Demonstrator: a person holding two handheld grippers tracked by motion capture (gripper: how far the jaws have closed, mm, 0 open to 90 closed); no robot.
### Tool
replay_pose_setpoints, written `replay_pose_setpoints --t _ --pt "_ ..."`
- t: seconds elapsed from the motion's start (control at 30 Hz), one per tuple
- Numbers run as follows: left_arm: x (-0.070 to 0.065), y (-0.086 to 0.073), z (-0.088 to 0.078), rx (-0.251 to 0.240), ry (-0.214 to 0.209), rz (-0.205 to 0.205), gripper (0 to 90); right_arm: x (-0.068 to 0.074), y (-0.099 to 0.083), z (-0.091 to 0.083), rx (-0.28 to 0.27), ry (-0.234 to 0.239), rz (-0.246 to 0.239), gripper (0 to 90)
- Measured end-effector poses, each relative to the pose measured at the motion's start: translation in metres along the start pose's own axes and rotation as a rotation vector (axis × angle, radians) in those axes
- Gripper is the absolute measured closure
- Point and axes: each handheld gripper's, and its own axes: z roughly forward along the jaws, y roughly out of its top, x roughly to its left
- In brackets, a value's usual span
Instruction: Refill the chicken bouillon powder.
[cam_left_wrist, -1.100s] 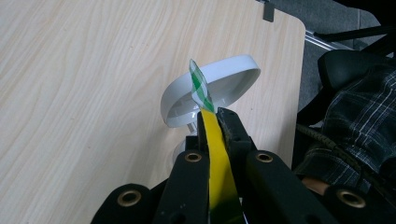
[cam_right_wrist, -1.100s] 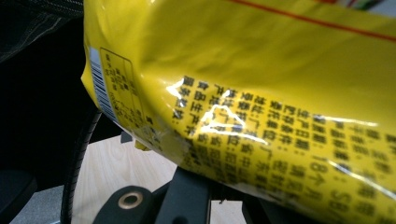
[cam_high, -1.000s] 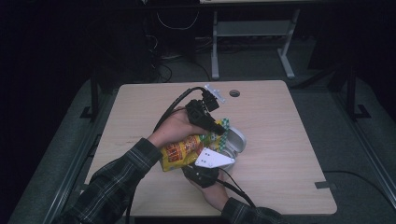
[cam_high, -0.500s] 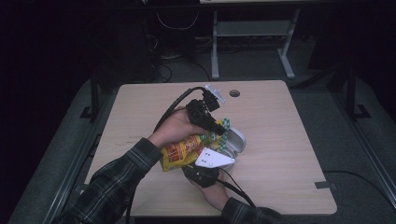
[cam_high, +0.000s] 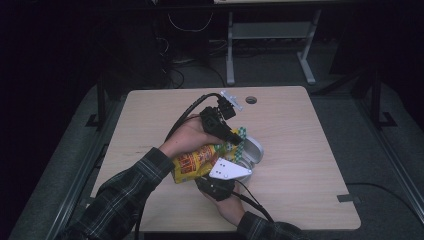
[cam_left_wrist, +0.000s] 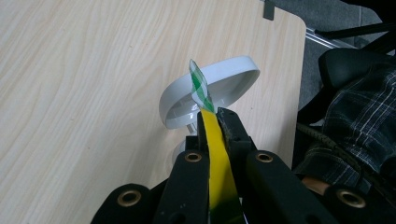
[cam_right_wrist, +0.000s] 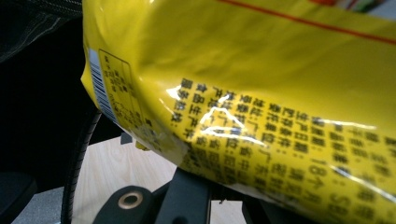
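Note:
A yellow snack bag (cam_high: 192, 162) hangs tilted between my two grippers over the table (cam_high: 300, 125). My left gripper (cam_high: 234, 139) is shut on the bag's upper seam. In the left gripper view its jaws (cam_left_wrist: 215, 116) pinch the yellow film, and a green-checked corner (cam_left_wrist: 200, 86) sticks out past the tips. Right beyond the tips sits a white bowl (cam_left_wrist: 224, 79), also in the high view (cam_high: 254, 149). My right gripper (cam_high: 216, 181) is at the bag's lower end, shut on it. The printed yellow bag (cam_right_wrist: 261, 93) covers its jaw tips in the right gripper view.
A round cable hole (cam_high: 251, 100) sits near the table's far edge. Black cables trail from both grippers. The person's plaid sleeves (cam_high: 125, 192) come in from the near edge. Bare wood lies left and right of the bowl.

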Motion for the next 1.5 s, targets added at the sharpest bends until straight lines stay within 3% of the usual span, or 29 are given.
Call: replay_pose_setpoints --t 1.5 --pt "-0.0015 0.0039 0.0011 0.007 0.005 0.011 89.0 -0.0014 0.0011 -0.0013 -0.009 -0.002 0.005 89.9"
